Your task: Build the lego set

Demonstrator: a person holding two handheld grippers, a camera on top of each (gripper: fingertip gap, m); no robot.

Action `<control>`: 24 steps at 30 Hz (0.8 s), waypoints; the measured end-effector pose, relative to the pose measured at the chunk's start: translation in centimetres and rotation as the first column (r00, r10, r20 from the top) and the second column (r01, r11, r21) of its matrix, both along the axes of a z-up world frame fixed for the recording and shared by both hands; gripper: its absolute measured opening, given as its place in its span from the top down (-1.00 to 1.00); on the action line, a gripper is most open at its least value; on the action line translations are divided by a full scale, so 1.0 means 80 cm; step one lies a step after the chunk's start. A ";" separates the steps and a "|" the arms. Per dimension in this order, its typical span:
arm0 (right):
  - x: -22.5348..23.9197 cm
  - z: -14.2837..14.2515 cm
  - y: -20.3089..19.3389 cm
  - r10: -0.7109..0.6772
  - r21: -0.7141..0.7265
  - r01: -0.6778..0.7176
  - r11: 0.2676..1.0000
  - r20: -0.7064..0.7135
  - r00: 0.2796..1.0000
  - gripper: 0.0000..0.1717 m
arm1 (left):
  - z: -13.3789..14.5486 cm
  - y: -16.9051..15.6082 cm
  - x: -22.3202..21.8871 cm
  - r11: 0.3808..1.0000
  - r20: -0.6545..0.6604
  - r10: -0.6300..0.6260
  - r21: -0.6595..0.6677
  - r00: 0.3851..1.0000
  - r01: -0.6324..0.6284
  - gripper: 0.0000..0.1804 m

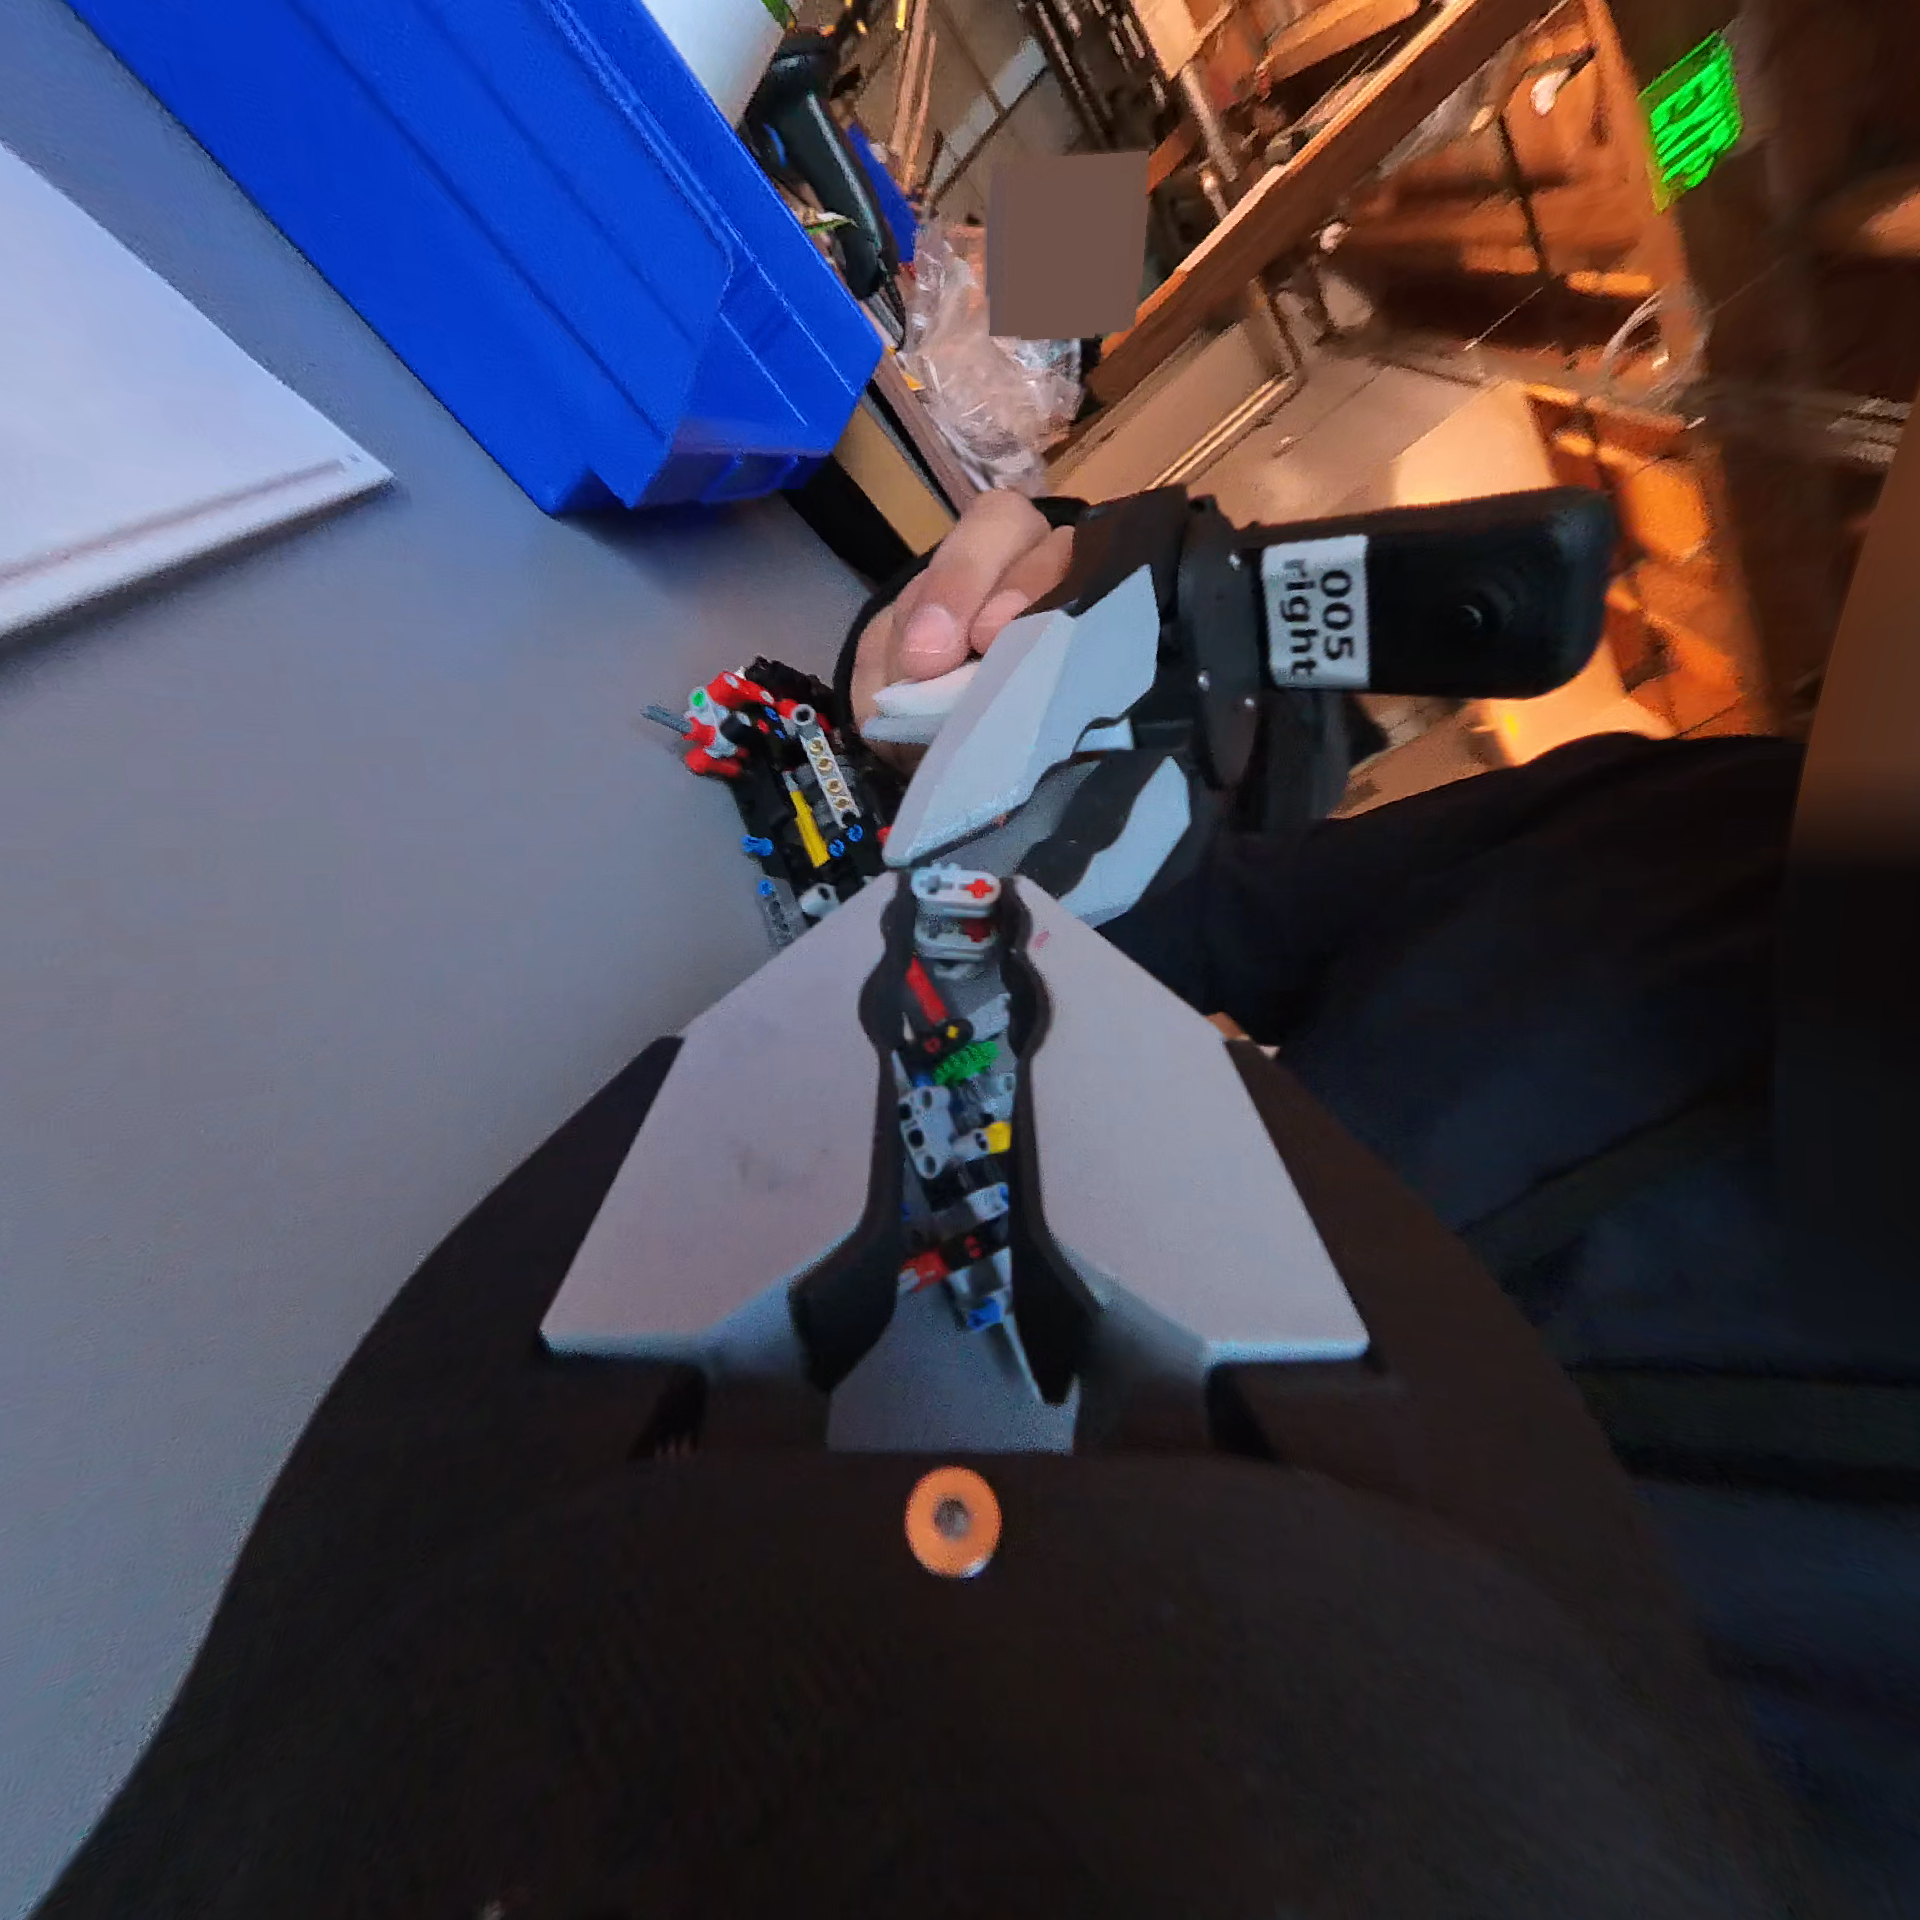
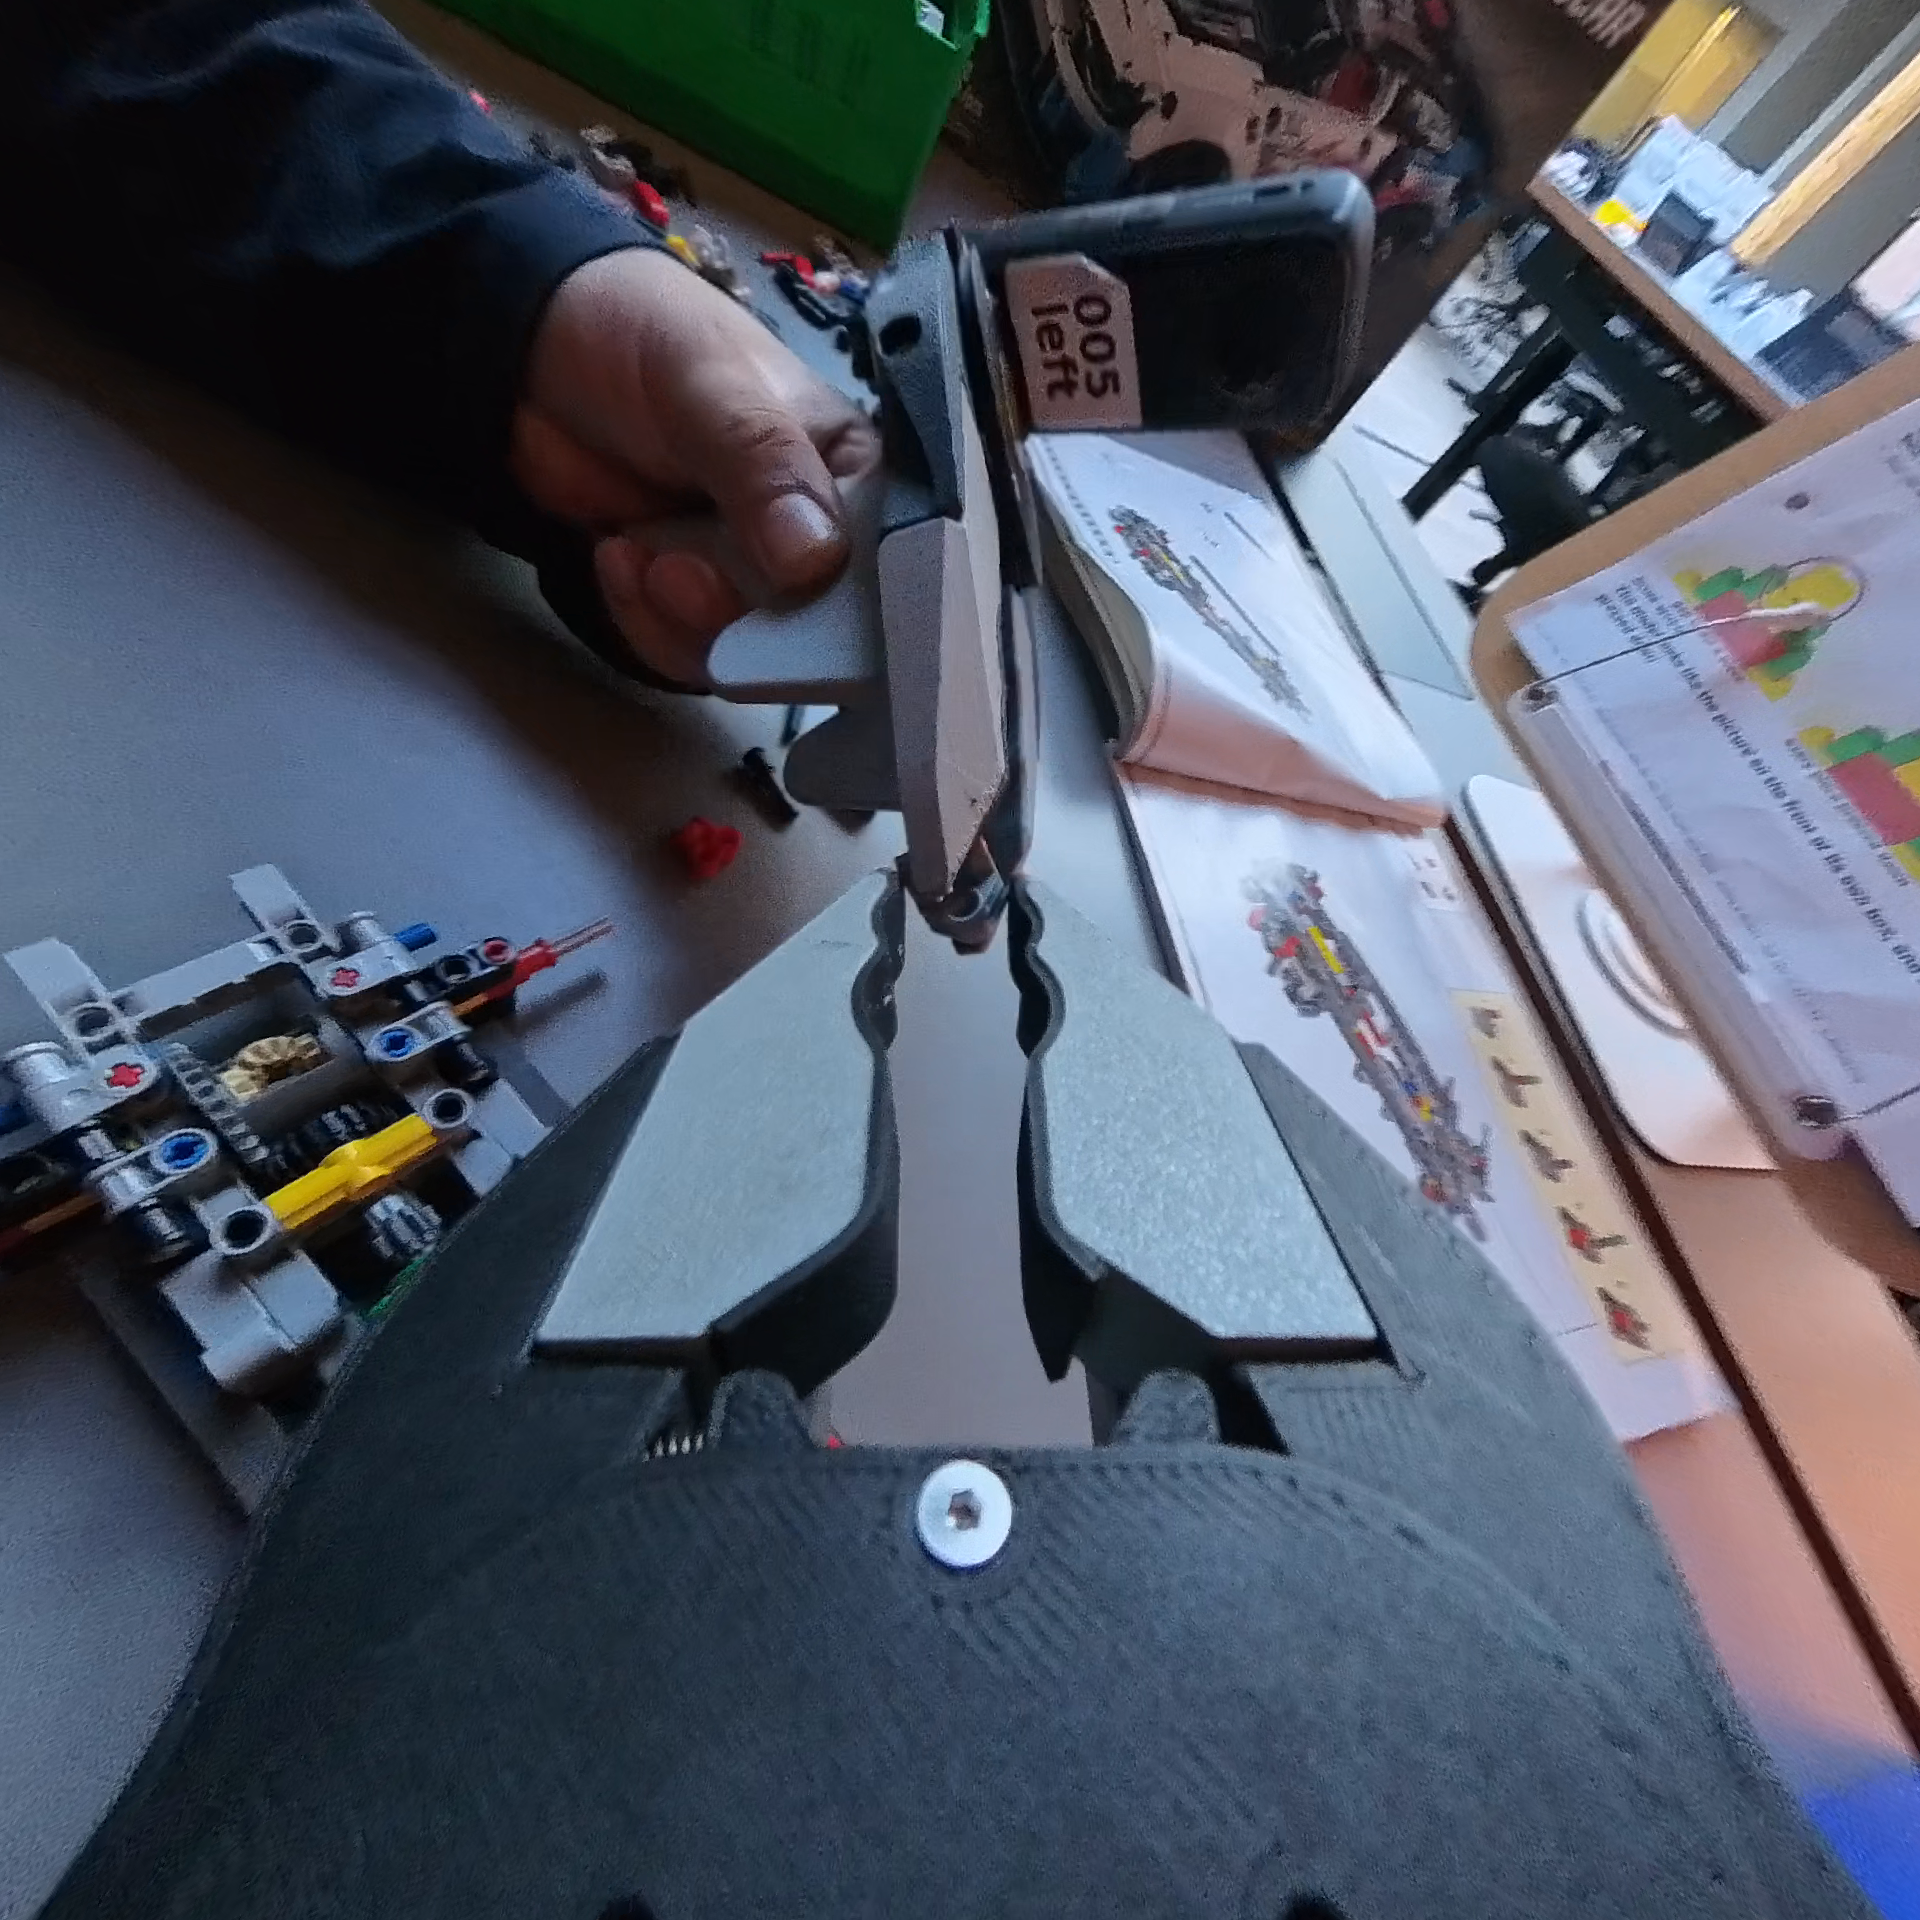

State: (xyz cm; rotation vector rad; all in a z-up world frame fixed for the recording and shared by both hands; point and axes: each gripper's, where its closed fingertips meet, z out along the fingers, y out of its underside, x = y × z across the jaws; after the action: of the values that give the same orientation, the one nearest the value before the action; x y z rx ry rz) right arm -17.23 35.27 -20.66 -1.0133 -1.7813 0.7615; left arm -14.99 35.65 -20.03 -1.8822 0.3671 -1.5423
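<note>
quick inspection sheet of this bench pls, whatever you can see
surface: grey tabletop, matte, partly covered
things in work: small grey connector piece with a red cross axle; grey-and-black toy-brick assembly with yellow and red parts lying flat
clutter: loose red brick piece, black pin, open white instruction booklet
grippers: left gripper pinches the connector at its tips; right gripper has its tips either side of the same piece, contact unclear
cables: nothing seen
surroundings: blue plastic bin, green plastic bin, wooden shelving
</note>
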 end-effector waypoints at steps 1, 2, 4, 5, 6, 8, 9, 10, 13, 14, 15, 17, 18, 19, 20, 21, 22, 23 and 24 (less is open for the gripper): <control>-0.002 0.001 0.001 -0.013 0.033 0.013 0.999 -0.009 1.000 0.81 | 0.000 0.001 -0.002 1.000 -0.026 0.013 0.024 1.000 -0.012 0.84; -0.003 0.000 0.003 -0.027 0.068 0.027 0.997 -0.013 1.000 0.81 | -0.001 0.002 -0.003 0.999 -0.049 0.028 0.043 0.998 -0.025 0.85; -0.006 -0.001 0.006 -0.054 0.135 0.057 0.989 -0.023 0.998 0.81 | -0.003 0.006 -0.006 0.995 -0.084 0.060 0.079 0.995 -0.053 0.85; -0.007 -0.001 0.008 -0.064 0.168 0.069 0.983 -0.032 0.997 0.81 | -0.003 0.006 -0.007 0.994 -0.097 0.066 0.090 0.993 -0.058 0.85; -0.007 0.000 0.008 -0.070 0.192 0.077 0.978 -0.041 0.997 0.81 | -0.003 0.006 -0.007 0.994 -0.101 0.065 0.097 0.993 -0.055 0.85; -0.007 0.002 0.007 -0.070 0.201 0.078 0.977 -0.047 0.996 0.82 | 0.000 0.003 -0.007 0.994 -0.082 0.049 0.099 0.995 -0.041 0.82; -0.007 0.002 0.007 -0.068 0.188 0.077 0.979 -0.049 0.996 0.82 | 0.001 0.003 -0.009 0.995 -0.071 0.043 0.097 0.996 -0.036 0.82; -0.007 0.002 0.008 -0.069 0.169 0.077 0.983 -0.050 0.996 0.81 | 0.001 0.002 -0.011 0.995 -0.067 0.040 0.097 0.997 -0.033 0.82; -0.005 0.001 0.011 -0.061 0.078 0.065 0.995 -0.045 0.997 0.82 | 0.001 0.006 -0.021 0.992 -0.071 0.061 0.111 0.996 -0.052 0.89; -0.004 0.000 0.010 -0.052 0.042 0.053 0.998 -0.041 0.998 0.82 | 0.000 0.008 -0.024 0.991 -0.079 0.069 0.117 0.994 -0.059 0.92; -0.004 0.000 0.009 -0.042 0.010 0.042 0.999 -0.038 0.998 0.82 | -0.002 0.008 -0.026 0.991 -0.089 0.075 0.121 0.993 -0.064 0.94; -0.003 0.003 0.010 -0.043 -0.011 0.043 0.999 -0.047 0.998 0.82 | -0.003 0.008 -0.027 0.990 -0.095 0.074 0.123 0.993 -0.063 0.94; -0.003 0.004 0.009 -0.040 -0.018 0.039 0.999 -0.053 0.998 0.83 | -0.003 0.007 -0.027 0.991 -0.090 0.069 0.120 0.994 -0.057 0.94; -0.003 0.005 0.009 -0.040 -0.019 0.039 0.999 -0.056 0.998 0.83 | -0.003 0.007 -0.026 0.992 -0.084 0.062 0.116 0.994 -0.052 0.93; -0.003 0.006 0.009 -0.040 -0.016 0.039 0.999 -0.058 0.998 0.82 | -0.003 0.006 -0.026 0.992 -0.082 0.059 0.114 0.995 -0.049 0.93; -0.003 0.007 0.008 -0.040 -0.011 0.040 0.999 -0.062 0.997 0.82 | -0.003 0.006 -0.025 0.992 -0.081 0.057 0.115 0.995 -0.047 0.93; -0.004 0.009 0.007 -0.038 -0.007 0.037 0.999 -0.066 0.997 0.82 | -0.003 0.005 -0.025 0.992 -0.082 0.054 0.116 0.995 -0.044 0.93; -0.004 0.010 0.005 -0.037 0.002 0.037 0.999 -0.070 0.997 0.82 | -0.003 0.004 -0.025 0.992 -0.084 0.051 0.118 0.995 -0.041 0.93; -0.005 0.010 0.004 -0.040 0.017 0.041 0.999 -0.072 0.997 0.82 | -0.003 0.004 -0.025 0.992 -0.088 0.051 0.121 0.995 -0.040 0.92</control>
State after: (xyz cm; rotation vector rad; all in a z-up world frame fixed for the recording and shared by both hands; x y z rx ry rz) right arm -17.61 35.61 -19.83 -0.9947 -1.6991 0.7459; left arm -16.96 35.98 -20.29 -1.8589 0.4442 -1.3767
